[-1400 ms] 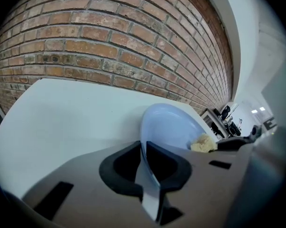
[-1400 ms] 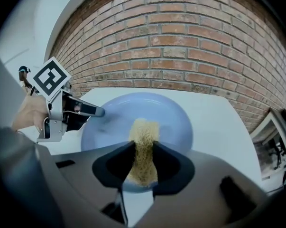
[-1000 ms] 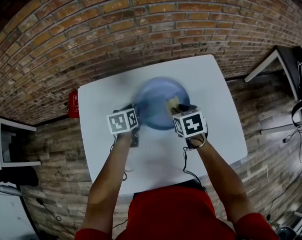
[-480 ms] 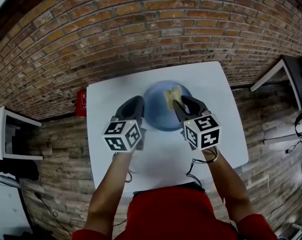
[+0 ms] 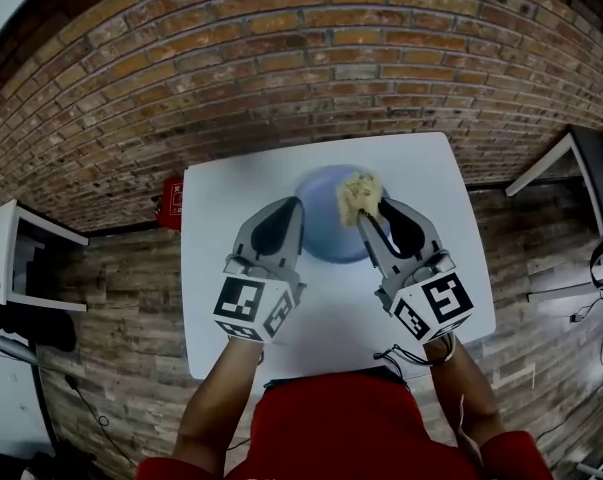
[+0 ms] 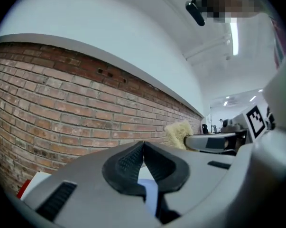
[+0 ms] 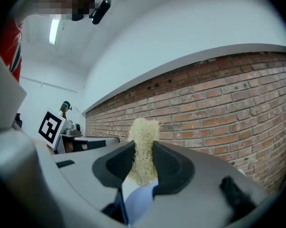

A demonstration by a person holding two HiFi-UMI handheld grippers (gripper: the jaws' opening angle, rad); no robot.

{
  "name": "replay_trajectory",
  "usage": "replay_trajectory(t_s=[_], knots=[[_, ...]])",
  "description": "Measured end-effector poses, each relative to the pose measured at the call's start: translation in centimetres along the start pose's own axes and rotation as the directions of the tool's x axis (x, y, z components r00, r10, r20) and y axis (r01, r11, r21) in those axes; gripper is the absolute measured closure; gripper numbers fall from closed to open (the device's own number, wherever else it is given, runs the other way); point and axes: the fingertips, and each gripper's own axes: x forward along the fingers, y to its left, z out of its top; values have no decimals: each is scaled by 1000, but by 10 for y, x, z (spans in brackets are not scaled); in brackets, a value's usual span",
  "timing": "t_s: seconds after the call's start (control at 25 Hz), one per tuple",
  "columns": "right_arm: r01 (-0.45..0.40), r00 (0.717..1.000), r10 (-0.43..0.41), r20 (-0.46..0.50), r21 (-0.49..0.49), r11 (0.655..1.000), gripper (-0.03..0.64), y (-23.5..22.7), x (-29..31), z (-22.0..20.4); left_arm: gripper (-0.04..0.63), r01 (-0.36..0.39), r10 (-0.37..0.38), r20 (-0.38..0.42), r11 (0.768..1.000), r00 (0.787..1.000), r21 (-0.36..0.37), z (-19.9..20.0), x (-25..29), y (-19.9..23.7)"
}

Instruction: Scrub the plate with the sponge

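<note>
Two jaws of the right gripper [image 7: 143, 152] were clamped on a yellowish sponge [image 7: 143, 129], whose frayed end stuck out past their tips. The sponge hung over the far right part of the blue plate [image 5: 323, 230]; whether it touched could not be told. At the plate's left edge, the left gripper [image 6: 143, 148] had its jaws pressed together on nothing. The plate sat on a white table [image 5: 213, 248] before a brick wall [image 5: 281, 48].
</note>
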Motion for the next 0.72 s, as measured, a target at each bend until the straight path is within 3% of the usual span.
replay_trajectory(t_s=[0.44,0.72], knots=[[-26,998,26,61,1,1000,498,30,-36,11,581,44,-46,38,998,998,49,9,-29,-37],[-30,997,31,68,-24,999,499,40,-45,15,581,56,-58,44,998,997,26,6,-36,-48]])
